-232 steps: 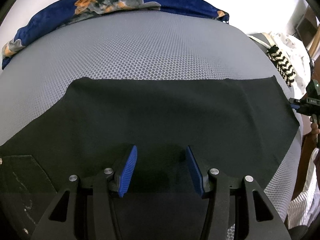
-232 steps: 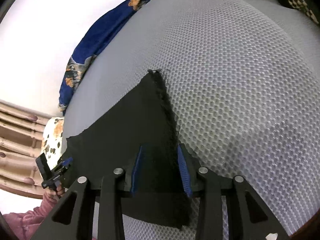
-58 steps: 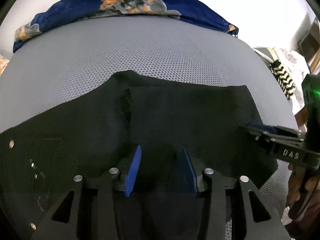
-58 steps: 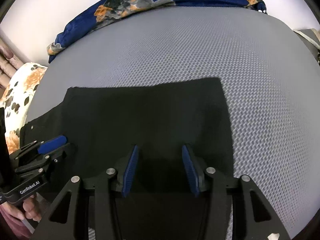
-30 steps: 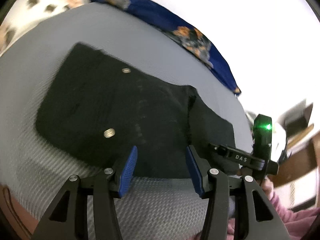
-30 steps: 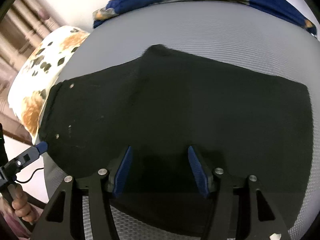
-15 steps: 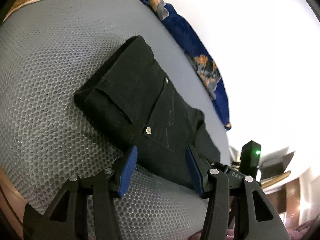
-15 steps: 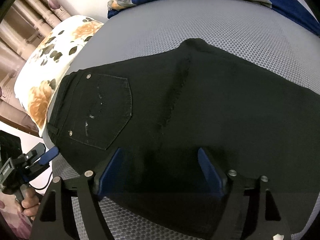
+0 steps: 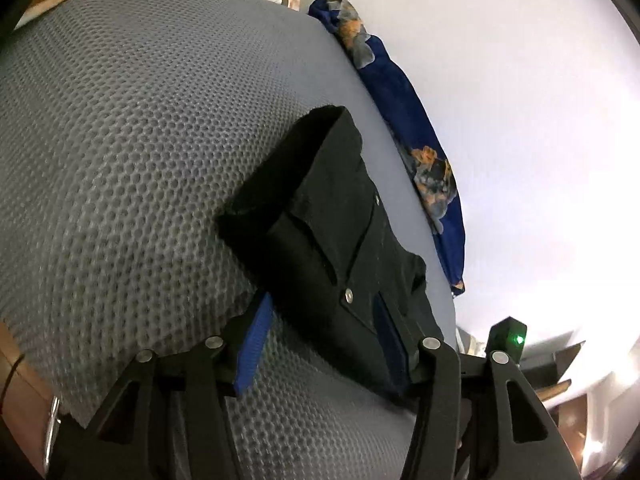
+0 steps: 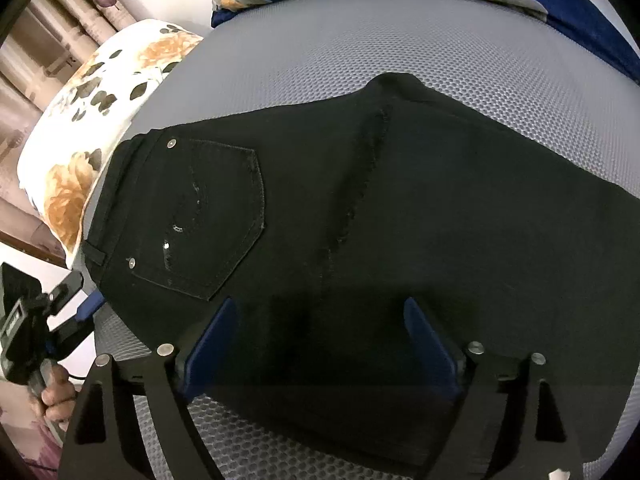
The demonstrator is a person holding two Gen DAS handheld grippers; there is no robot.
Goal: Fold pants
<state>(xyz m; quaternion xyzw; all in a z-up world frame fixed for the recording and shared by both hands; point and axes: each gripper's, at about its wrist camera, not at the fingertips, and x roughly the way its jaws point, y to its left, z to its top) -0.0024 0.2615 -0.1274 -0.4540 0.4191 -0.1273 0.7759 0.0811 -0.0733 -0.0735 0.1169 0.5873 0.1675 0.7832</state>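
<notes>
Black pants [image 10: 360,220] lie folded on the grey mesh mattress [image 10: 400,40], back pocket up, waistband at the left. In the right wrist view my right gripper [image 10: 318,308] hovers over their near edge. Its jaws are opening, and the fabric under them is not pinched. In the left wrist view the pants [image 9: 340,220] run away from me. My left gripper [image 9: 322,308] stands open astride their near corner, one pad on the mattress side and the other over the cloth. It also shows at the waistband end as the left gripper [image 10: 82,294], held by a hand [image 10: 52,396].
A blue flowered blanket [image 9: 420,140] lies along the mattress's far side by the white wall. A white pillow with orange flowers [image 10: 88,120] sits past the waistband end. The mattress edge and a wooden frame [image 9: 16,364] are at my left gripper's lower left.
My left gripper swung round, rolled and sank towards the waistband end of the pants. The right gripper's jaws widened over the pants and it barely moved.
</notes>
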